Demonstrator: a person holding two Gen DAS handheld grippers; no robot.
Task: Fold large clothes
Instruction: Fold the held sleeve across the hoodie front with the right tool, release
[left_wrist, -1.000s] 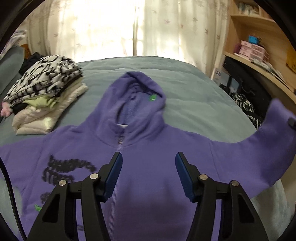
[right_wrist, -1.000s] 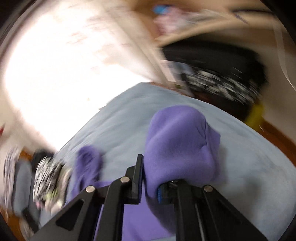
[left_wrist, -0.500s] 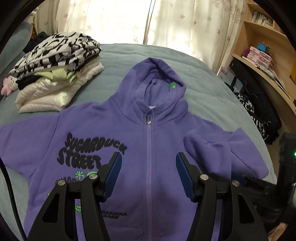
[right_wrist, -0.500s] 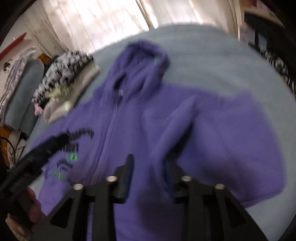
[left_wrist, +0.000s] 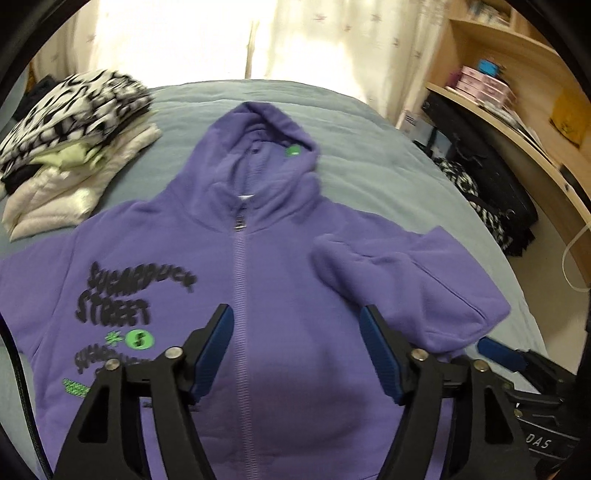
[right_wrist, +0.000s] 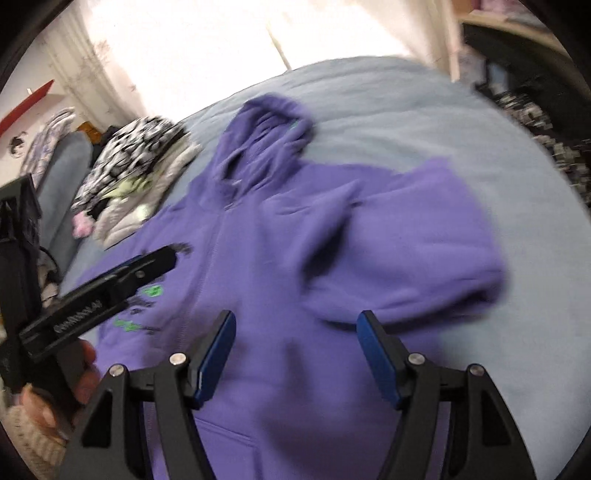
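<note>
A purple zip hoodie (left_wrist: 273, 280) with black and green print lies front-up on the blue-grey bed (left_wrist: 369, 162), hood toward the window. Its right sleeve (left_wrist: 399, 280) lies folded in over the chest; it also shows in the right wrist view (right_wrist: 399, 258). The left sleeve stretches out to the left edge. My left gripper (left_wrist: 297, 349) is open and empty above the zip at the lower chest. My right gripper (right_wrist: 295, 349) is open and empty above the hoodie's lower front (right_wrist: 280, 295). The left gripper also shows in the right wrist view (right_wrist: 122, 278).
A stack of folded clothes (left_wrist: 70, 147), black-and-white patterned on top, sits on the bed at the far left. Curtains (left_wrist: 258, 40) hang behind. A curved wooden shelf (left_wrist: 517, 103) with boxes and dark bags stands right of the bed.
My right gripper carried the right sleeve in over the chest, let go of it and opened. The sleeve now lies folded on the hoodie. My left gripper stayed open above the front.
</note>
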